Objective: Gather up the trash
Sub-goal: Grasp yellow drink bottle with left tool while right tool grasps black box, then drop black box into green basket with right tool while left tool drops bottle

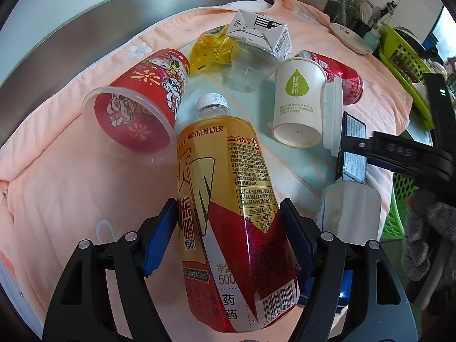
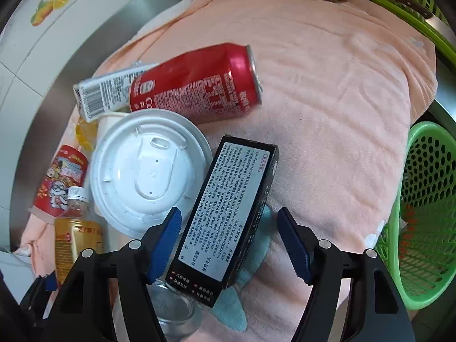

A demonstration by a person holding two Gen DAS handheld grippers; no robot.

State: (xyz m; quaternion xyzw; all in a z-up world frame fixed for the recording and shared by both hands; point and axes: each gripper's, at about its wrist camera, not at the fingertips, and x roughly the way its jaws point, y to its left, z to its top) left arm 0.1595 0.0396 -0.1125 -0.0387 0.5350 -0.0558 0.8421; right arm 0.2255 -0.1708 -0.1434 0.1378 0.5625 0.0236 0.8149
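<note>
Towel [image 1: 71, 176] — peach-pink, with pale flower marks and a teal patch. Bottle [image 1: 228, 199] — gold and red label, white cap. Far-left cup [image 1: 142, 99] was red with cartoon figures. Paper cup [image 1: 299, 97] was white with a green drop. Can [image 2: 199, 85] was red, white print. Box [image 2: 225, 213] — black, grey text panel. Basket [image 2: 427, 213] was green. Pads [image 2: 168, 245] were blue.

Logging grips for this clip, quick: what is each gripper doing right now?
Left gripper: shut on the yellow drink bottle.
Right gripper: open, with the black box between its fingers; the right pad is not touching it.
</note>
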